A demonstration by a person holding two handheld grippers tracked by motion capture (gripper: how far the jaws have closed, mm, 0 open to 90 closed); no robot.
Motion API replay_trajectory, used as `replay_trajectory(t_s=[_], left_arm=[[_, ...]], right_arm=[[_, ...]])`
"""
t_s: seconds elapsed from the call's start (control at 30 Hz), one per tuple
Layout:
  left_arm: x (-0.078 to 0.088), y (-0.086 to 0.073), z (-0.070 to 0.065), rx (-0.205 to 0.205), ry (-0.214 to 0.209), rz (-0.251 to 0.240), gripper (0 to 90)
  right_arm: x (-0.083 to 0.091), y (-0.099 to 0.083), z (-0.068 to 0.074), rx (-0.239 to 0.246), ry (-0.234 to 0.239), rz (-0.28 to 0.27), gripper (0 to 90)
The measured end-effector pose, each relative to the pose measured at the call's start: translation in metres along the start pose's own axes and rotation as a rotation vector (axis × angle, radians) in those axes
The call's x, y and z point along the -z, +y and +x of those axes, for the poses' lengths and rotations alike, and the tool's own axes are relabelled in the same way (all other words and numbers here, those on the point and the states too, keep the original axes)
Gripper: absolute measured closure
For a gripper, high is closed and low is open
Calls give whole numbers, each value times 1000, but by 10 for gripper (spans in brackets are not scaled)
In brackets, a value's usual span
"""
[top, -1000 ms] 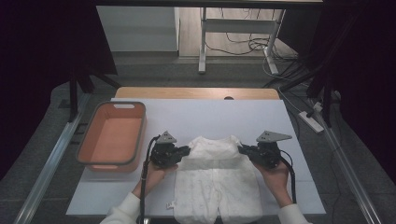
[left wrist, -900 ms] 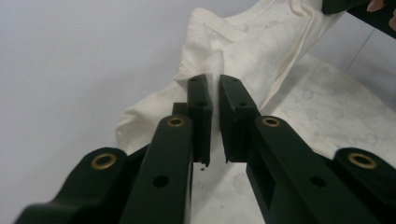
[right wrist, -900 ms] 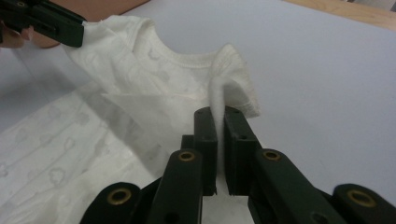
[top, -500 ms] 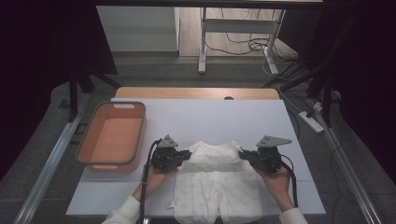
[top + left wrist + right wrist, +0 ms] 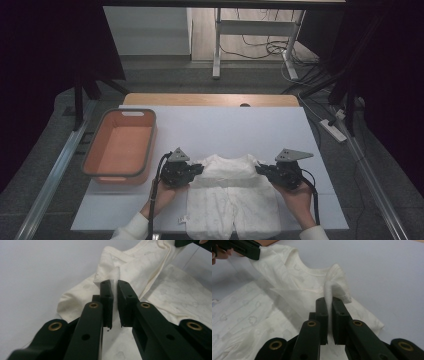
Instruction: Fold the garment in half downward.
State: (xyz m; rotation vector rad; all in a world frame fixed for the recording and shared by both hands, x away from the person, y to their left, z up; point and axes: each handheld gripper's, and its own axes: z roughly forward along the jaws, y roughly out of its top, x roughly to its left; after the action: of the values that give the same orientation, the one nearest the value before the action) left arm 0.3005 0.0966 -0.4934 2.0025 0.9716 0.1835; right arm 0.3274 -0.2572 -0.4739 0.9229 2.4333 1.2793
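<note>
High view: garment (image 5: 232, 200) overhanging table (image 5: 225, 130) edge

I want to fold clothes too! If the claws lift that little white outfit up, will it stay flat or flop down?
Probably flop: the white outfit already bunches and sags where the left claw and right claw pinch it. It looks thin and light, so it should lift easily. It likely won't slip, since both claws clamp folds of cloth.

A small cream-white garment (image 5: 232, 197) with a faint printed pattern lies on the white table (image 5: 225, 130), near its front edge. Its legs lie flat toward the person. Its upper part is folded back, both shoulders pinched up.
</note>
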Motion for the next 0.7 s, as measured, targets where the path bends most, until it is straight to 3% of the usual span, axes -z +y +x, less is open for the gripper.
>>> replay_trajectory(t_s=[0.17, 0.7], left_arm=[[1, -4, -4, -4, -1, 9, 816], [5, -17, -17, -21, -24, 35, 807]], right_arm=[[2, -4, 6, 26, 0, 18, 846], [8, -19, 17, 44, 17, 53, 838]])
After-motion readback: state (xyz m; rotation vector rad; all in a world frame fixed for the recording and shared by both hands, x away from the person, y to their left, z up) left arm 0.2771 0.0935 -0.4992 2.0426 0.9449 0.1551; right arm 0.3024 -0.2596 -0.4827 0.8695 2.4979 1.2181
